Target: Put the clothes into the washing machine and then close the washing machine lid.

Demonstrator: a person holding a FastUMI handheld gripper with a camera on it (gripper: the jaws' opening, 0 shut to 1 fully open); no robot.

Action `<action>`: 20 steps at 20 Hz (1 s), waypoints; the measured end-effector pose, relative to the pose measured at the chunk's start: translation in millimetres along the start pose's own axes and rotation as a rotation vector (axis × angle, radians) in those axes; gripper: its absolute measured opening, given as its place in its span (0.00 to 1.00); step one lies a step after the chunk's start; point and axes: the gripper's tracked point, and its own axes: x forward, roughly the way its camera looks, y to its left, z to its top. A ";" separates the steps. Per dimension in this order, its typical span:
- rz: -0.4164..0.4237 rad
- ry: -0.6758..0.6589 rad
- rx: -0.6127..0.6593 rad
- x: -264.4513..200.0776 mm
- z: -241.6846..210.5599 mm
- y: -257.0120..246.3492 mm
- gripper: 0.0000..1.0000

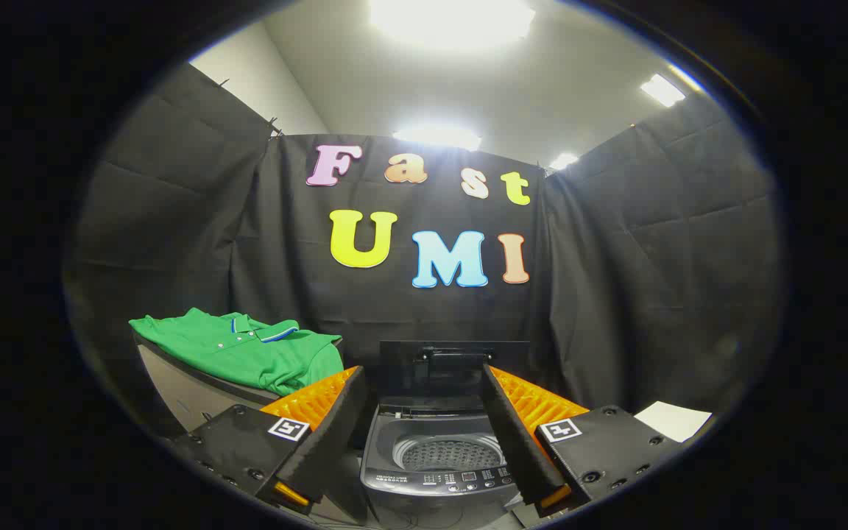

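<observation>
Shirt (247, 353), green with a blue-edged collar, lies folded on the bench (188, 390) off to the left, beyond the left finger and well apart from it. Its front edge hangs a little over the bench's side. Black cloth walls stand behind it and run round the booth.

Right of the bench, the gripper (424, 383) hangs with its jaws wide apart and nothing between them; the fingers touch neither shirt nor washer. Through the gap between the fingers sits the washer (435, 449), just ahead and below. Its lid (453, 368) stands upright at the back, so the drum (450, 454) shows open, with no clothes visible inside. A row of buttons runs along the washer's front panel (461, 480), nearest the fingers.

Farther right, past the right finger, a white sheet (673, 419) lies flat by the cloth wall.
</observation>
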 end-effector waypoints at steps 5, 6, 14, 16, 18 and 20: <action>-0.004 0.017 0.009 -0.3 -5.9 -1.8 0.98; -0.005 0.020 0.009 0.1 -6.9 -2.5 0.98; -0.003 0.037 0.012 10.3 -17.3 -10.8 0.98; -0.011 0.039 0.008 10.3 -18.7 -16.7 0.98; -0.016 0.043 0.014 10.6 -21.3 -20.2 0.98; -0.017 0.048 0.010 12.3 -23.4 -21.5 0.98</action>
